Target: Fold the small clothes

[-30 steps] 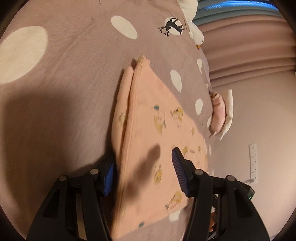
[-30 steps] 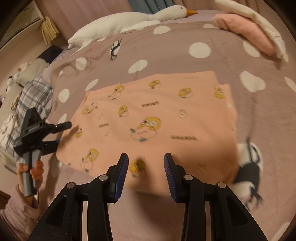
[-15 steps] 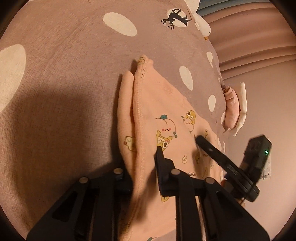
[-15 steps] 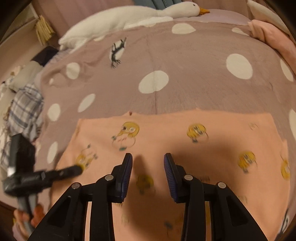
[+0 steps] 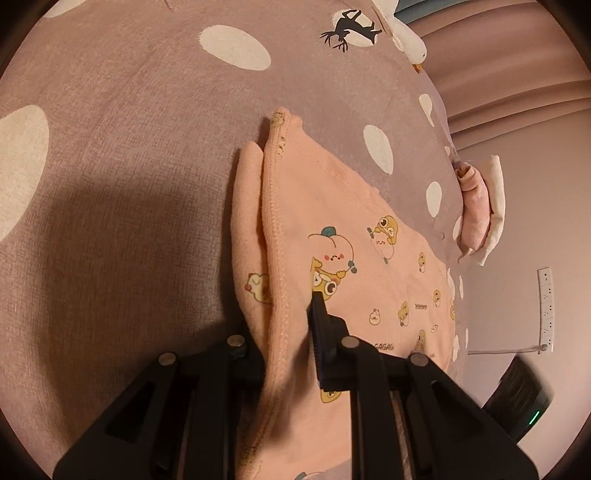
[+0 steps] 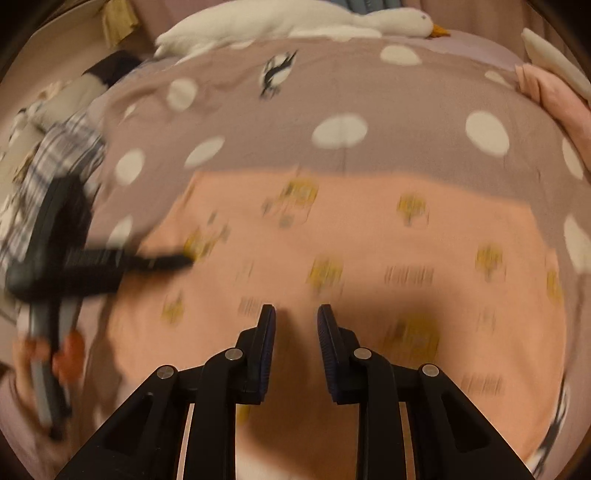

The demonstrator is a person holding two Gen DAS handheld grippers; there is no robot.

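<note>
The left gripper pinches the peach cloth's left edge. The right gripper is apart, closing, holding nothing. A one-sided pull could bunch it.

home bedroom. bed under a mauve blanket with white dots and deer prints; long white goose plush at its far edge; folded pink and cream bedding at one side; checked cloth heaped beside it; pleated curtains; wall socket strip.
</note>
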